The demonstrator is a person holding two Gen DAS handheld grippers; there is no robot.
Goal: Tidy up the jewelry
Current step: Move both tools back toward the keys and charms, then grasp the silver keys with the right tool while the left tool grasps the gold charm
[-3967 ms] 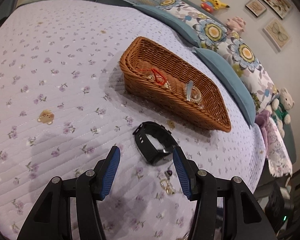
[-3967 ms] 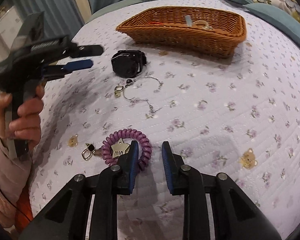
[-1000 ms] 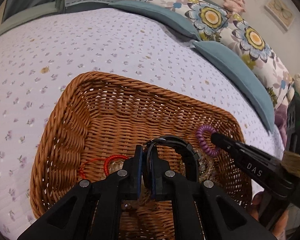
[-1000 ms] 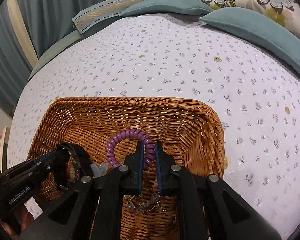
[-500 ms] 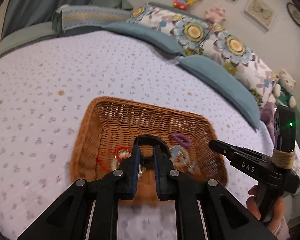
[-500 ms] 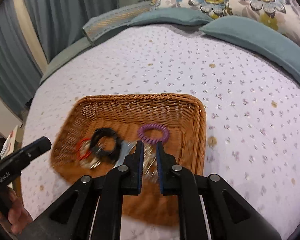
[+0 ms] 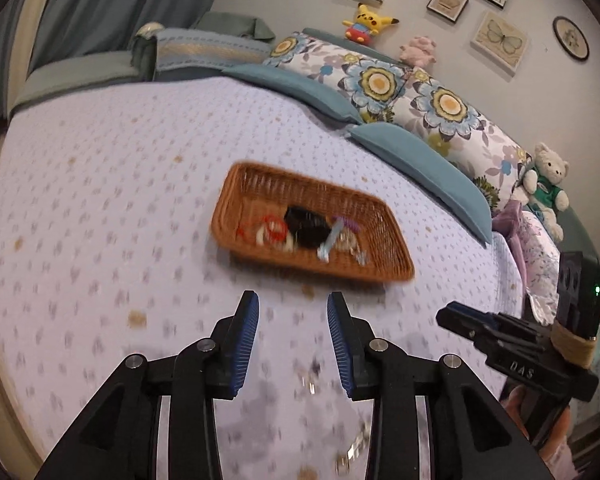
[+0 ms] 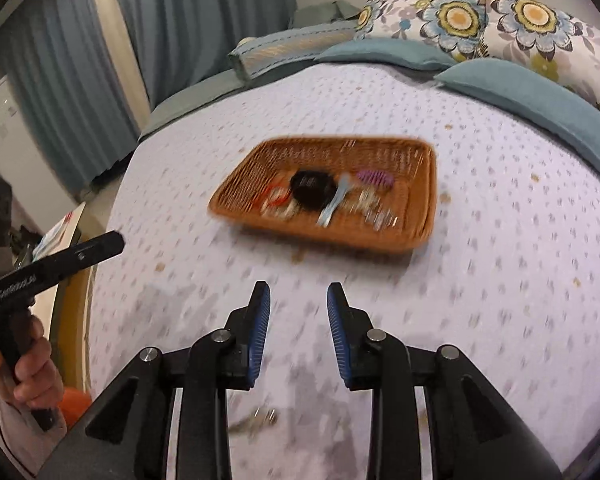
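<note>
You are looking down over a big bed (image 7: 100, 200), its lilac flowered quilt filling most of both views. Flowered pillows (image 7: 420, 92) and blue cushions (image 7: 420, 156) are lining the far edge toward one o'clock in the left view, and blue curtains (image 8: 180, 40) are hanging at eleven o'clock in the right view.

The wicker basket (image 7: 236, 196) is sitting on the quilt well ahead of both tools, at about twelve o'clock in each view, blurred by motion. Inside it a black watch (image 7: 306, 226) is lying in the middle, a red cord (image 7: 274, 228) is lying just beside it toward nine o'clock, and a purple coil bracelet (image 8: 374, 178) is lying toward three o'clock, near a pale blue clip (image 8: 334, 200) and some silvery pieces too blurred to tell apart.

Your left gripper (image 7: 293, 344) is hanging over the bare quilt, its jaws opening, with nothing between the blue pads. Your right gripper (image 8: 299, 334) is doing the same: jaws opening, gap clear, nothing held. In the left view the right tool is showing at four o'clock; in the right view your hand (image 8: 28, 368) is gripping the left tool at eight o'clock.

A small silvery chain (image 7: 354, 450) is lying on the quilt below the left gripper, at about five o'clock, smeared by motion.
</note>
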